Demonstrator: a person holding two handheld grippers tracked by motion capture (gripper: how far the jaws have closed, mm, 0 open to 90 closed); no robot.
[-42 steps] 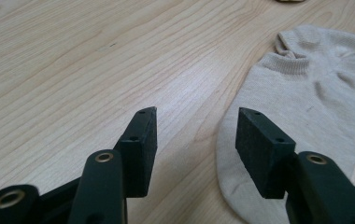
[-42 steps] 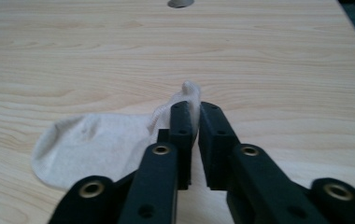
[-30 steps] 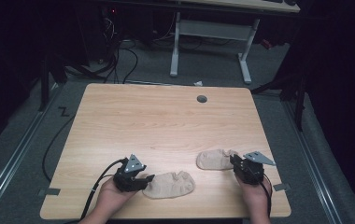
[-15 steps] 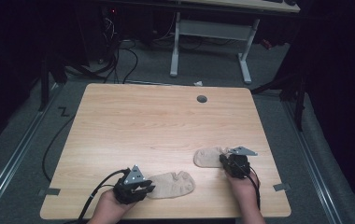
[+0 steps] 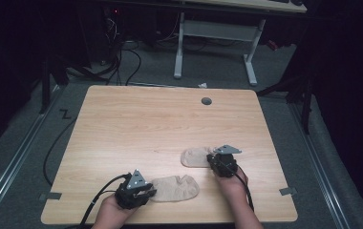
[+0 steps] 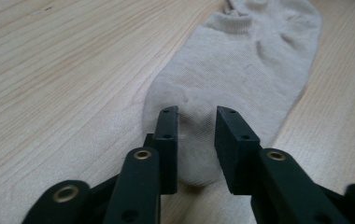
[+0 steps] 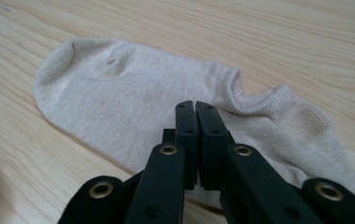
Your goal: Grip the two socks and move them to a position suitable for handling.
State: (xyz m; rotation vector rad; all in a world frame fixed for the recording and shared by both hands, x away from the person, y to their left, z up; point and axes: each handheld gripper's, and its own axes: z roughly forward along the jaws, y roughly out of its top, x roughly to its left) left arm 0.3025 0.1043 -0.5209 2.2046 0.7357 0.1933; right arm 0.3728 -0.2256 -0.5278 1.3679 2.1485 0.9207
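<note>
Where overhead hides it — left gripper (image 6: 195, 135) agape.

We count two beige socks on the table: one sock (image 5: 175, 187) near the front edge, left of centre, and a second sock (image 5: 195, 157) a little farther back and to the right. We count two grippers, the left gripper (image 5: 147, 193) at the near sock and the right gripper (image 5: 211, 158) at the far one. There is one wooden table (image 5: 136, 124), with one round grey cap (image 5: 206, 101) near its far edge. Behind it, we see one white desk frame (image 5: 215, 33) on the floor.
</note>
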